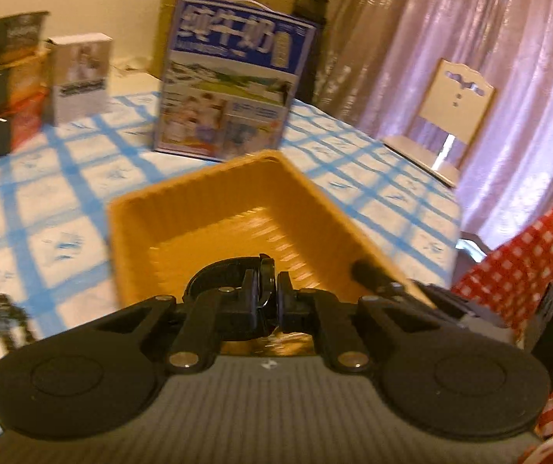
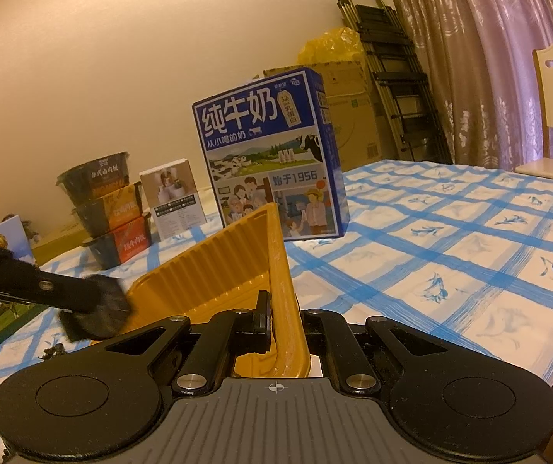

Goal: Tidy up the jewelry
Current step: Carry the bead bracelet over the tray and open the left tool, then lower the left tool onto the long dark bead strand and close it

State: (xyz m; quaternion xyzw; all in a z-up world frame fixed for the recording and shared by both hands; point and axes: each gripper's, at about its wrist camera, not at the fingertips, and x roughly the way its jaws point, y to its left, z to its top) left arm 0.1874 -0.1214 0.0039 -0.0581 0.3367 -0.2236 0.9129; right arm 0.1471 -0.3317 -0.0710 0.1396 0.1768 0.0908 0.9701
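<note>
My left gripper is shut on a black ring-shaped bangle, holding it just above the near end of an orange ribbed tray. The same gripper enters the right wrist view from the left, with the black bangle blurred at its tip. My right gripper is shut on the tray's wall and tilts the tray up. Its dark finger shows at the tray's right rim. A dark beaded piece lies on the blue-checked tablecloth, left of the tray.
A blue milk carton box stands behind the tray. Left of it stand a small white box and stacked food bowls. A white chair, curtains, a folded ladder and a red checked cloth lie beyond the table edge.
</note>
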